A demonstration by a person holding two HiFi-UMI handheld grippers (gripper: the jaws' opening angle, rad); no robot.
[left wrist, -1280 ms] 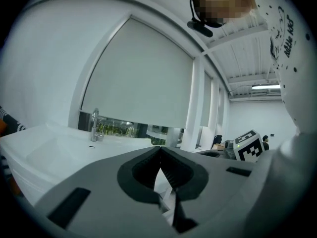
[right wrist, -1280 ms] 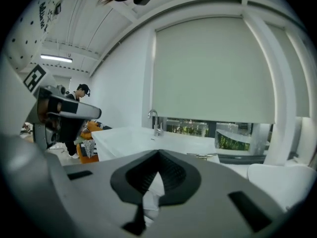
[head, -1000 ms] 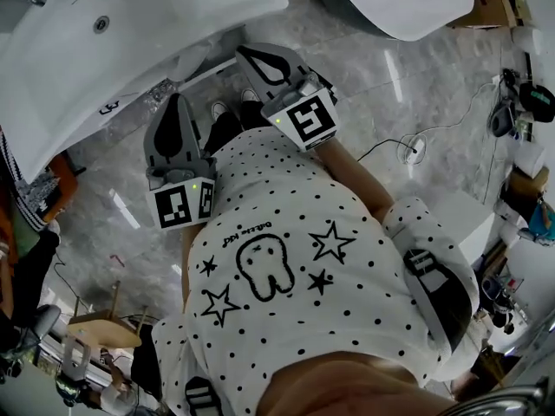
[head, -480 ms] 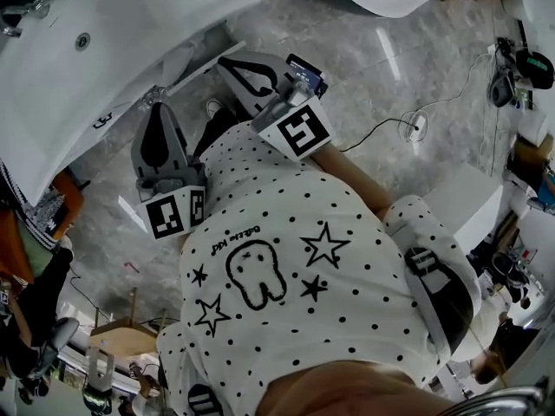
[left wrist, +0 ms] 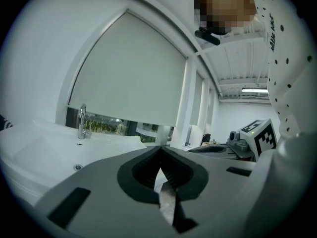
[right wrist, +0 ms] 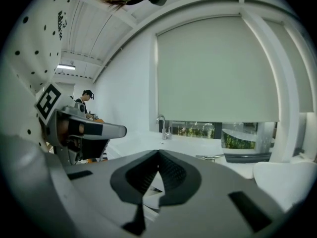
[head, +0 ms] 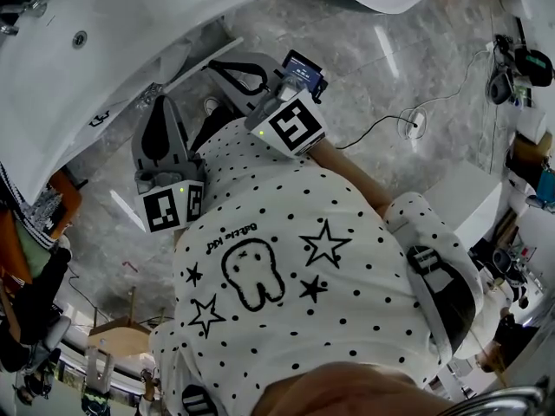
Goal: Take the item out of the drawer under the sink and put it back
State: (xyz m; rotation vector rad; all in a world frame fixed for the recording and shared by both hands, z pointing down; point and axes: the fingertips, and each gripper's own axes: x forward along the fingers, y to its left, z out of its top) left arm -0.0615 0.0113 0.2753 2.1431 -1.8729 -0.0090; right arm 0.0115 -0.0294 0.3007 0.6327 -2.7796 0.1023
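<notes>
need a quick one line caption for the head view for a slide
Left gripper and right gripper, both shut and empty, held toward a white sink above a grey marble floor.

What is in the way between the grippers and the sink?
Nothing visible. The left gripper and right gripper, both shut and empty, hang in open air in front of the sink. No drawer below it can be made out.

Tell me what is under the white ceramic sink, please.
In the head view, only grey marble floor shows below the rim of the white ceramic sink. Whatever lies directly beneath the basin, including any drawer, is covered by the sink itself.
</notes>
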